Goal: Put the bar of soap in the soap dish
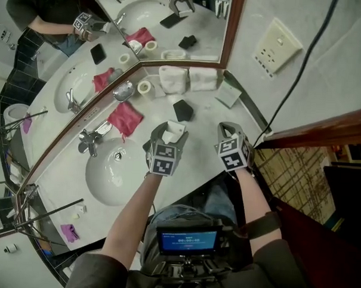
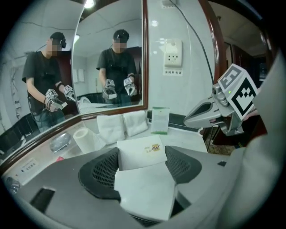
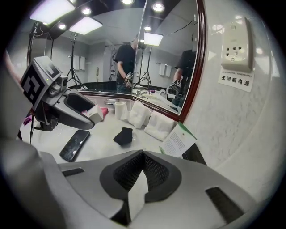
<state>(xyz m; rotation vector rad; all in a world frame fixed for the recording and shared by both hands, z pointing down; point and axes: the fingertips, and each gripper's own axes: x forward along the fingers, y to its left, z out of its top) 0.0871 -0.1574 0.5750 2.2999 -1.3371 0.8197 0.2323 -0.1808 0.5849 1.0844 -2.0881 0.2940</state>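
Note:
My left gripper [image 1: 171, 130] is shut on a small white soap box [image 1: 175, 132], lifted above the counter near the sink. In the left gripper view the box [image 2: 144, 185] fills the space between the pads, its logo face up. A black soap dish [image 1: 182, 109] sits on the counter just beyond, and it also shows as the soap dish [image 3: 124, 135] in the right gripper view. My right gripper [image 1: 228, 128] hovers to the right of the box, apart from it, jaws shut. A white sliver shows behind its closed pads [image 3: 154, 165]; I cannot tell what it is.
Two folded white towels [image 1: 187, 79], a paper roll [image 1: 145, 87] and a green-edged card [image 1: 228, 95] line the mirror's foot. A red cloth [image 1: 125, 118] lies by the faucet [image 1: 90, 140] and the sink [image 1: 98, 187]. A black phone [image 3: 75, 144] lies on the counter.

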